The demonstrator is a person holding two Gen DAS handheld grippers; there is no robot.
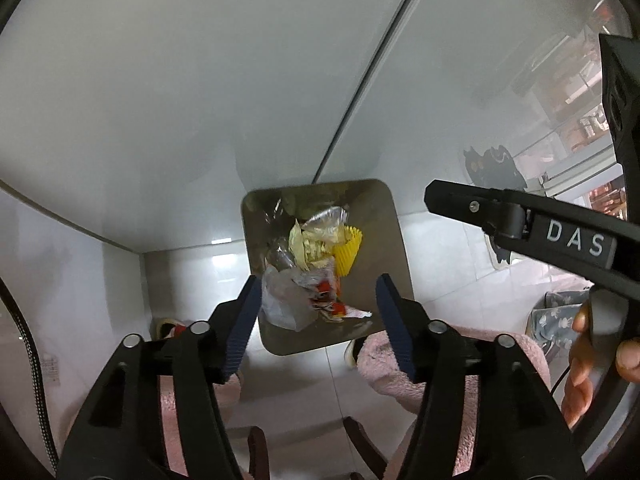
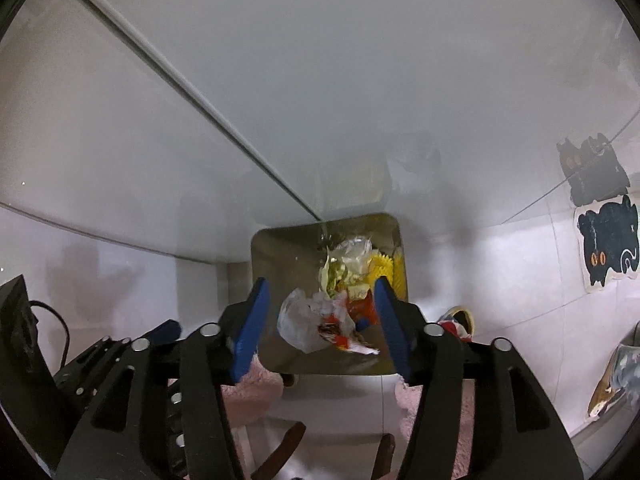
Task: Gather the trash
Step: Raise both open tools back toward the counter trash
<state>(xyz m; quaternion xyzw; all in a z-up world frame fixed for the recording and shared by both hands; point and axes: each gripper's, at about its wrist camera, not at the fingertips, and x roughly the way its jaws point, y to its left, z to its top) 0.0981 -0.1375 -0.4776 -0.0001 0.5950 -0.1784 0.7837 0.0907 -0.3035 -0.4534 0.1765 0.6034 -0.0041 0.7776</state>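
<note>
A square metallic trash bin (image 1: 396, 248) stands on the floor against the wall, seen from above; it also shows in the right wrist view (image 2: 276, 256). Inside lie crumpled clear plastic (image 1: 280, 300), a yellow fluted paper cup (image 1: 348, 252), yellowish wrappers (image 1: 310, 246) and a red and white wrapper (image 1: 332, 308). My left gripper (image 1: 318, 312) is open and empty above the bin. My right gripper (image 2: 320, 320) is open and empty above the same bin; its body (image 1: 520, 228) shows at the right of the left wrist view.
A frosted glass wall (image 1: 200, 100) rises behind the bin. Pink fluffy slippers (image 1: 400, 368) and legs stand on the white tiled floor below. A black cat-shaped mat (image 2: 608, 240) lies at the right. A shoe (image 2: 460, 320) sits beside the bin.
</note>
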